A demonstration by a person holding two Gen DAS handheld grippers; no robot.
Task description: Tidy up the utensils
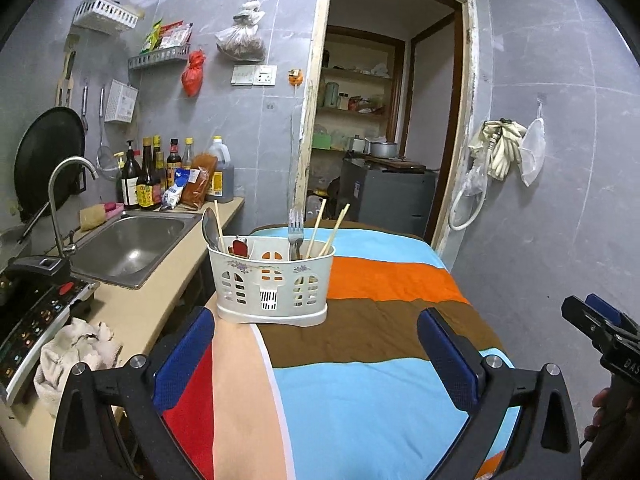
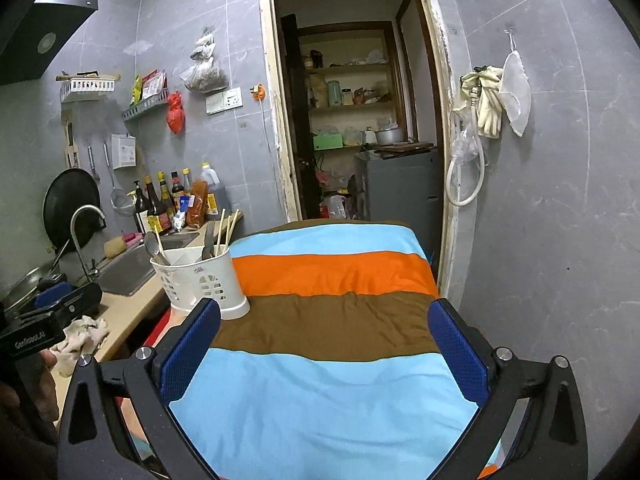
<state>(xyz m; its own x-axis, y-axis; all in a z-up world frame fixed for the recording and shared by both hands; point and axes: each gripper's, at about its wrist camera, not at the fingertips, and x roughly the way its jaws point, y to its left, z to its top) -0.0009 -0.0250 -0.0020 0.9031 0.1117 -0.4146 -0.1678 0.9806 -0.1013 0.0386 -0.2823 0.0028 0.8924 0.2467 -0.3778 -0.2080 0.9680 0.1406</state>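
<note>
left gripper (image 1: 316, 328) spread, empty | right gripper (image 2: 324, 320) spread, empty | white slotted caddy (image 1: 272, 280) upright: fork (image 1: 295, 236), spoon (image 1: 211, 229), chopsticks (image 1: 334, 229)

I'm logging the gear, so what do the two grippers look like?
Both match: the left gripper and right gripper have black triangular frames with silver bolts and blue textured finger pads. White lettering marks their black bodies.

Your left gripper (image 1: 316, 344) and right gripper (image 2: 325, 338) share black triangular-cutout frames, silver screws and blue textured pads (image 1: 447, 356). White lettering, seemingly "GenRobot.AI", marks one body; bare fingers (image 1: 600, 408) show.
</note>
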